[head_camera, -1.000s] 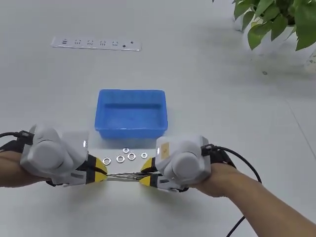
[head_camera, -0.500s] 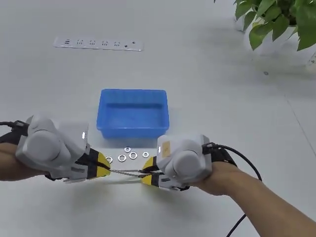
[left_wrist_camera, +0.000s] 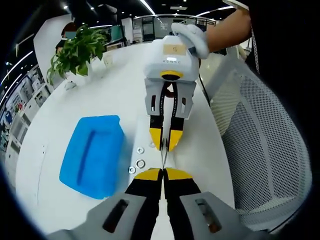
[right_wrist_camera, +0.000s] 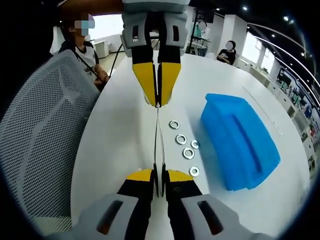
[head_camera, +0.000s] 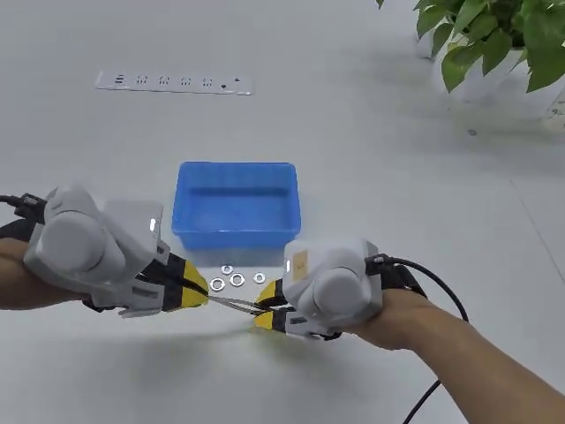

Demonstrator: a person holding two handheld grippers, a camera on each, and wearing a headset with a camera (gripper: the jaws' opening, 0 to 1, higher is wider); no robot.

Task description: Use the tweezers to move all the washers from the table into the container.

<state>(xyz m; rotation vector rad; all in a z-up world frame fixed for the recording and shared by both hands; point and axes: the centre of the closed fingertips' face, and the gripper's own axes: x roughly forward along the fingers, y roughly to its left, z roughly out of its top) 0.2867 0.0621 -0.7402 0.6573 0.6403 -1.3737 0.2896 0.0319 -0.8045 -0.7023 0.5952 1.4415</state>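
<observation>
Both your grippers are clamped on the thin steel tweezers (head_camera: pixel 233 303). The left gripper (head_camera: pixel 198 290) has its jaws closed on one end and the right gripper (head_camera: pixel 265 306) on the other, so the tool's long axis runs straight from jaws to jaws. The small silver ring washers (head_camera: pixel 237 280) lie on the white worktop (head_camera: pixel 371 177) just beyond that line, between it and the blue rectangular plastic container (head_camera: pixel 234 237). You'll likely need to free one end and swing it towards them.
</observation>
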